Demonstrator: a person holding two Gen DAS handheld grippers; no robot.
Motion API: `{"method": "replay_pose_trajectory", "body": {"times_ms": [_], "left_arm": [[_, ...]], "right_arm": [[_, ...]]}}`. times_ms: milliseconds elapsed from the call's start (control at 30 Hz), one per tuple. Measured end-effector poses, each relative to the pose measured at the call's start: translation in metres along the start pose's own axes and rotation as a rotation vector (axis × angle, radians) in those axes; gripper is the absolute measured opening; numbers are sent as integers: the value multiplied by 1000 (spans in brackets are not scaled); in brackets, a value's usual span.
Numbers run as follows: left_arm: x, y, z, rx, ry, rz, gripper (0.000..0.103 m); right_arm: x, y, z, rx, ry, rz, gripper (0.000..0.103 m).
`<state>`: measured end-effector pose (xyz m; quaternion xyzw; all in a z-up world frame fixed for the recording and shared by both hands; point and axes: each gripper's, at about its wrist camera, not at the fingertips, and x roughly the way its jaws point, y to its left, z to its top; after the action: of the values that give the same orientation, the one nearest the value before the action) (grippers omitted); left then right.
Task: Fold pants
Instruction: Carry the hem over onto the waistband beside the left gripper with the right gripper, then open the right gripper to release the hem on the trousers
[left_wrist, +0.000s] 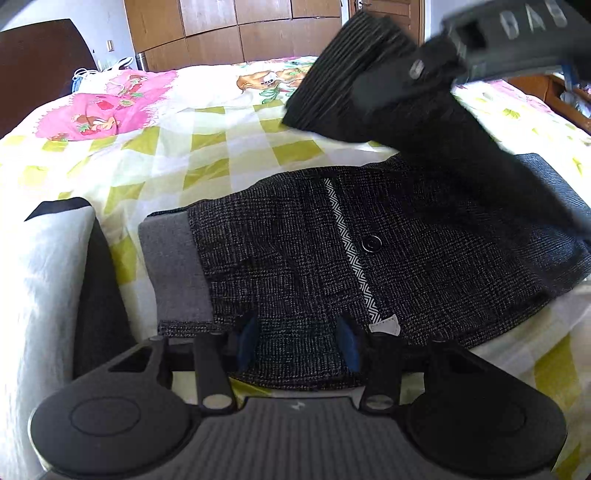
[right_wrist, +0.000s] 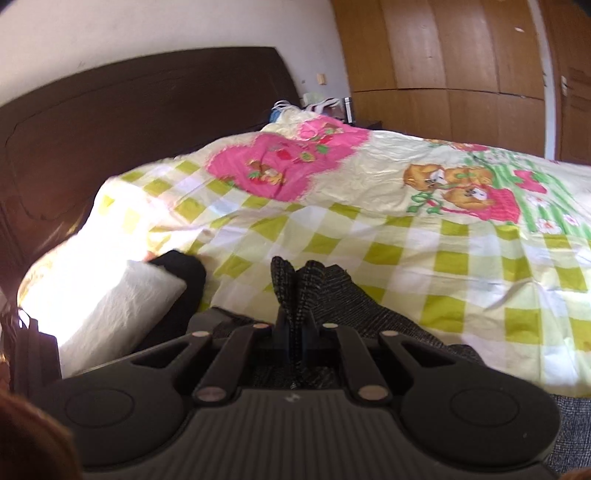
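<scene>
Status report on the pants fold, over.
Right gripper shut on pants fabric, carrying the ribbed cuff end above the bed. Left gripper open, astride the waist edge. White pillow at left, not obstructing.

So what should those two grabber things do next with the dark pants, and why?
Probably lay the lifted end down. The right gripper is pinching a fold of the pants above the checked bedspread, while the left gripper, fingers apart, straddles the near edge lying flat.

pants (left_wrist: 295, 258): dark grey woven check, one black button, white zigzag strip along the pocket
state: partly folded, grey lining showing at one end
pose: one ribbed-cuff leg lifted
place: flat on the bed
</scene>
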<state>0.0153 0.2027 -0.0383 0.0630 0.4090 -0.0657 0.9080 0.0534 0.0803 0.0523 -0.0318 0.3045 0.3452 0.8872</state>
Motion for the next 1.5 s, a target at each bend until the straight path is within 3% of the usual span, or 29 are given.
{"method": "replay_pose_trajectory", "body": {"times_ms": [133,233,367,567,633,867,1067,1233,1400,1500], "left_arm": [[3,2,-2,-4,-6,-9,59],[5,6,-1,-8,-12,-22,59],[7,9,-5,-17,-19,-33,59],[8,17,-9,-35,-32,-49,59],[5,18,-12,-31,-38,-53,59],[-16,27,-33,-38,-44,-90,60],[-32,32,-41,-76,-37,-76,60],[-55,37,-47,-66,-36,-48,60],[-80,38,-32,-41,-92,-7,60],[-83,34,-14,-29,-152,-5,60]], "right_arm": [[20,28,-24,-114,68,28,7],[25,29,-30,-99,95,32,7],[15,23,-8,-42,27,9,7],[18,51,13,-164,-60,47,7],[28,66,9,-205,-36,100,7],[66,62,-7,-136,108,235,8],[87,53,-20,-27,166,278,20],[64,44,-18,3,150,346,34],[38,12,-2,92,84,330,36],[25,-6,-3,62,72,221,36]]}}
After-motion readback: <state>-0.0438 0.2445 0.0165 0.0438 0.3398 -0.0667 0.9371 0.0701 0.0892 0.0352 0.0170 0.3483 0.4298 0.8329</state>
